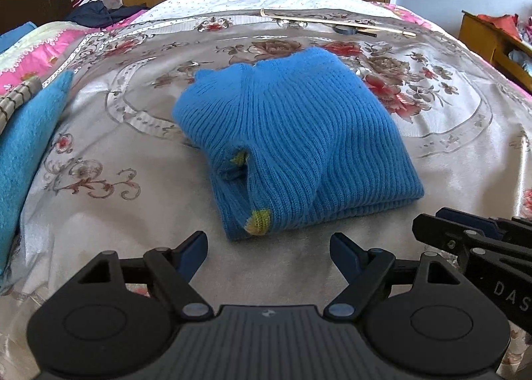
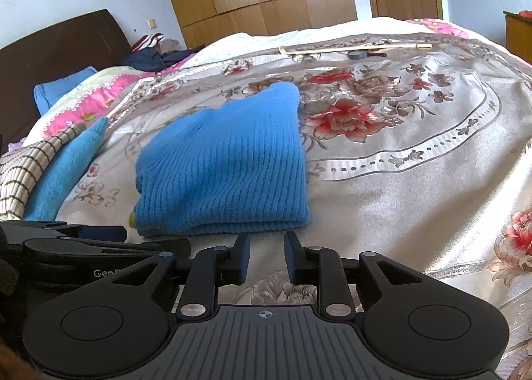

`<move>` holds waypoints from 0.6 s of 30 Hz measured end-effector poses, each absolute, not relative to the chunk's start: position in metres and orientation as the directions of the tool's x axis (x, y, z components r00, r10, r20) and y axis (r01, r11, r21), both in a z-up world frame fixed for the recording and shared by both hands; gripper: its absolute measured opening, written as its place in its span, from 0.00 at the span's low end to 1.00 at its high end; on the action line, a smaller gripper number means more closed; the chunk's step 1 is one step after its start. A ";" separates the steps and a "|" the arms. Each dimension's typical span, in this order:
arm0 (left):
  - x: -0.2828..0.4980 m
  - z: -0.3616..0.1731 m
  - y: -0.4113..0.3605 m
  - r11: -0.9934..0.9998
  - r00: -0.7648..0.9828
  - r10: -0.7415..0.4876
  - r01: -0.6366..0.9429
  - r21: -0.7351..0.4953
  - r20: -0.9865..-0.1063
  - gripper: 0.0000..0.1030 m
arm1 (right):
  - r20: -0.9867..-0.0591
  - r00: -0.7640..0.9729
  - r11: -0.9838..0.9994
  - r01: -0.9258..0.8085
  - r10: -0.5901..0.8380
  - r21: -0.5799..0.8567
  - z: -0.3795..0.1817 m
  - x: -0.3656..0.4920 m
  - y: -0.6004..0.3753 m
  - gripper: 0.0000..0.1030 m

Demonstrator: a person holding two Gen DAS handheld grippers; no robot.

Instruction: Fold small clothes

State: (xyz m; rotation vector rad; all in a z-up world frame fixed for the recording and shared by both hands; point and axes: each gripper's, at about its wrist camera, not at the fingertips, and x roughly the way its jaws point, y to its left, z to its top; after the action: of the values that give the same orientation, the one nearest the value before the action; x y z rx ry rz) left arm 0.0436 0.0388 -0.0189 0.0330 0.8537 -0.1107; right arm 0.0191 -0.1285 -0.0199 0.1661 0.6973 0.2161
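L hand-held gripper (image 1: 268,248) – sweater (image 1: 292,150) underside hidden

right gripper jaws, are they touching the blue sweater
Apart. In the right wrist view the right gripper stands open just short of the folded blue sweater, with bare bedspread between.

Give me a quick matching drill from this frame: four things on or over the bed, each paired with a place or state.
Things:
1. blue knit sweater
2. left gripper
3. right gripper
4. wooden stick

Places or states:
A. jaws narrowly parted, nothing between them
B. folded, lying mid-bed on the floral bedspread
C. lying at the far end of the bed
D. jaws spread wide, nothing between them

Pairs: 1-B, 2-D, 3-A, 4-C
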 end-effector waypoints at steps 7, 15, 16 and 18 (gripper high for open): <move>0.043 -0.019 0.038 0.995 0.644 -0.075 0.102 -0.012 -0.762 0.89 | -0.612 0.749 0.964 -0.141 0.254 0.226 -0.019 0.017 -0.129 0.23; 0.040 -0.018 0.043 0.994 0.622 -0.102 0.083 -0.065 -0.776 0.94 | -0.603 0.754 0.962 -0.149 0.261 0.230 -0.016 0.013 -0.128 0.23; 0.039 -0.018 0.044 0.994 0.620 -0.105 0.079 -0.070 -0.777 0.94 | -0.602 0.755 0.962 -0.148 0.259 0.228 -0.016 0.013 -0.128 0.23; 0.038 -0.017 0.044 0.995 0.619 -0.102 0.074 -0.072 -0.779 0.95 | -0.601 0.757 0.962 -0.147 0.258 0.229 -0.016 0.012 -0.128 0.24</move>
State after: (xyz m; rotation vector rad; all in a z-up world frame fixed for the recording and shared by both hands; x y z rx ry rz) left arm 0.0381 0.0440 -0.0174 -0.0335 0.8973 -0.1015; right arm 0.0122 -0.1283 -0.0158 0.1716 0.6781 0.2219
